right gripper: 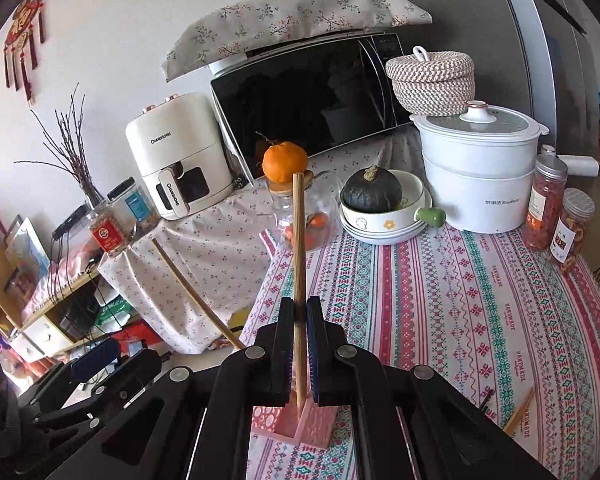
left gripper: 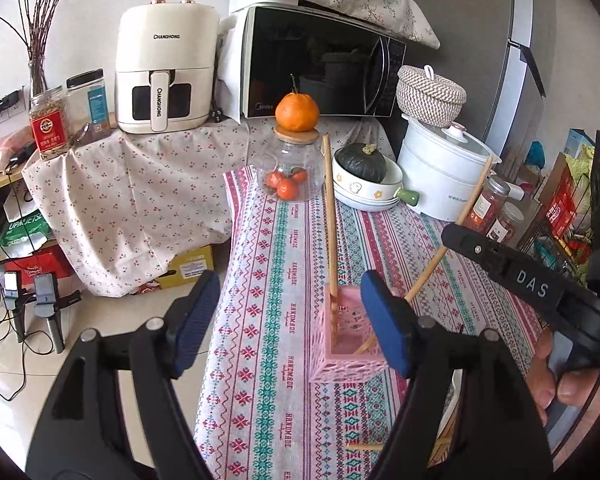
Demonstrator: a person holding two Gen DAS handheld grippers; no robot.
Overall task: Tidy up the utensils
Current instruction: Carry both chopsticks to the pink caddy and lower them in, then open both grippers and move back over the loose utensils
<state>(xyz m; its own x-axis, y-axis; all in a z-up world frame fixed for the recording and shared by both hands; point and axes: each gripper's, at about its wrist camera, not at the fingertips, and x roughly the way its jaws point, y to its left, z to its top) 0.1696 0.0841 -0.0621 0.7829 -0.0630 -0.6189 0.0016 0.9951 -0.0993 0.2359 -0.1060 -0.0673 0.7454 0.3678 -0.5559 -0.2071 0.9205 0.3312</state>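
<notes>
Right gripper [right gripper: 299, 354] clamped round wooden chopstick [right gripper: 299, 248] over pink lattice holder [left gripper: 346, 344], base hidden; left gripper [left gripper: 290, 324] gaped.

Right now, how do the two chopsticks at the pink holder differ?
The clamped chopstick is pinched by the right gripper and stands near upright in the right wrist view; the free chopstick is held by nothing. It leans left against the pink holder, lower end hidden. The left gripper is open. Both look like plain light wood.

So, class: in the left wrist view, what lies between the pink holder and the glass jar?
Only patterned tablecloth, crossed above by the leaning chopstick in the pink holder; glass jar beyond.
</notes>
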